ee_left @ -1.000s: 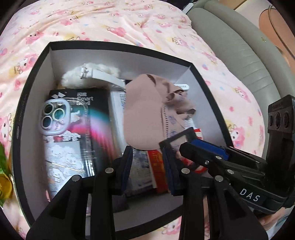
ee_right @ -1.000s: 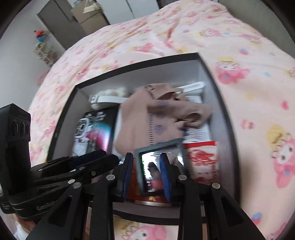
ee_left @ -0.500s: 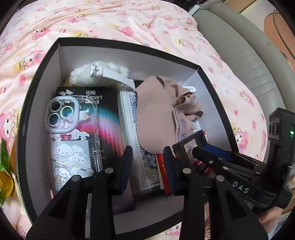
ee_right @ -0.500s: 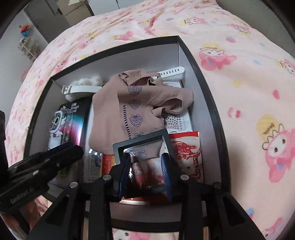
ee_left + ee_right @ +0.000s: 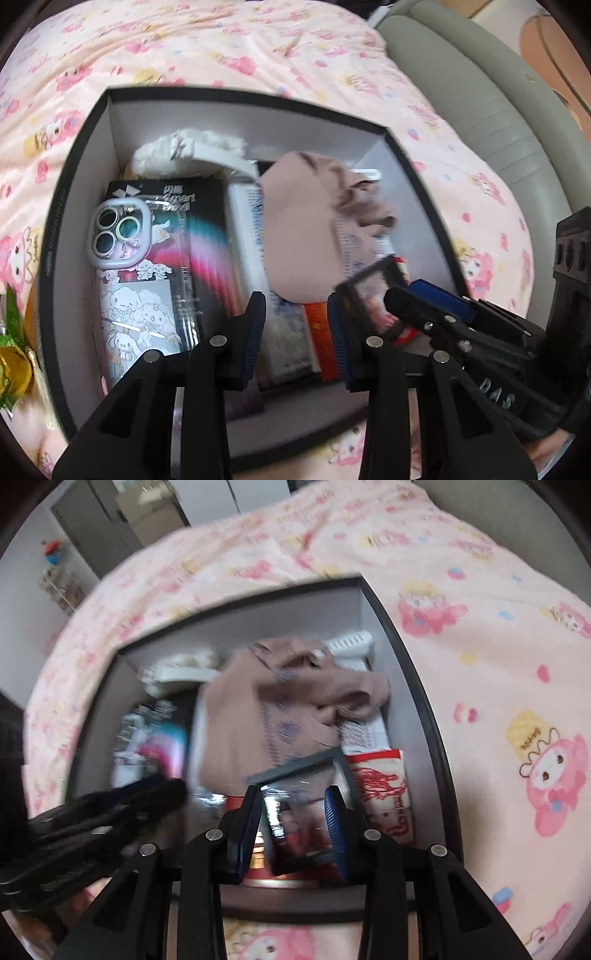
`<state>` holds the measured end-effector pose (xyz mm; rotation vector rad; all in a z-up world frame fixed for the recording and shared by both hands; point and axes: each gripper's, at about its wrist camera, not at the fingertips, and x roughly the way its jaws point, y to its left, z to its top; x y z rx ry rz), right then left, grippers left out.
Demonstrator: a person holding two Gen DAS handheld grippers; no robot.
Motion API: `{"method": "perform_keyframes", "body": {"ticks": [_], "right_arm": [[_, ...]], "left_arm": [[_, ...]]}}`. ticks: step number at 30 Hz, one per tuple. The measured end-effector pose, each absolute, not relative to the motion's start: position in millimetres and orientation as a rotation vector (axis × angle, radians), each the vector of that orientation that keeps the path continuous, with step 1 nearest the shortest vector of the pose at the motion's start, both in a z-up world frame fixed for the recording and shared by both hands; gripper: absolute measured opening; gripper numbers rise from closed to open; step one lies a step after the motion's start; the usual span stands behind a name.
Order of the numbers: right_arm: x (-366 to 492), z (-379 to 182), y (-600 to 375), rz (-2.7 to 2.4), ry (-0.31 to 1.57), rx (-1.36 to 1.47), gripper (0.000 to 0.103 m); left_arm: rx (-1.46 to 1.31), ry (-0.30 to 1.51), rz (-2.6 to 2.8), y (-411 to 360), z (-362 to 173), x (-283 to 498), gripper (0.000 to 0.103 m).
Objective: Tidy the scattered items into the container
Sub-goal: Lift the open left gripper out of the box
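So you're on a bed with a pink cartoon-print sheet (image 5: 258, 55), and the black box (image 5: 236, 99) sits right in the middle of it. It's already pretty full: a clear phone case (image 5: 136, 266) on a dark gadget package (image 5: 207, 236), a fluffy white thing with a white strap (image 5: 207, 155) at the far wall, a beige cloth (image 5: 280, 709) bunched over the middle, and a red-and-white packet (image 5: 384, 794) down the right side.

Your right claw (image 5: 291, 823) is clamped on a small black-framed mirror (image 5: 299, 775), holding it over the near right corner of the box, just above the red packet. The frames are too blurry to tell whether it's touching anything yet. Your left claw (image 5: 295, 332) is open with nothing in it, hovering over the near middle of the box.

Progress-wise I'd say you're close to done. The mirror needs setting down and letting go. What's left outside looks like the green and gold bits (image 5: 11, 354) on the sheet past the box's left wall, so check that side next.
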<state>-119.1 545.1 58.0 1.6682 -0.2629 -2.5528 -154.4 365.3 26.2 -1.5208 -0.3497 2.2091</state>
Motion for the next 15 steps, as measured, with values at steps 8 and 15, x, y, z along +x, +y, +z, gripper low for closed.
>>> {"method": "perform_keyframes", "body": {"ticks": [8,15], "right_arm": [[-60.2,111.3,511.4,-2.713,-0.123,1.434,0.031],[-20.6,133.4,454.3,-2.614,-0.1,1.322,0.031]], "left_arm": [[-1.362,-0.156,2.257,346.0,86.2,-95.1,0.035],[-1.368,-0.104,2.305,282.2,118.6,-46.9,0.035]]}}
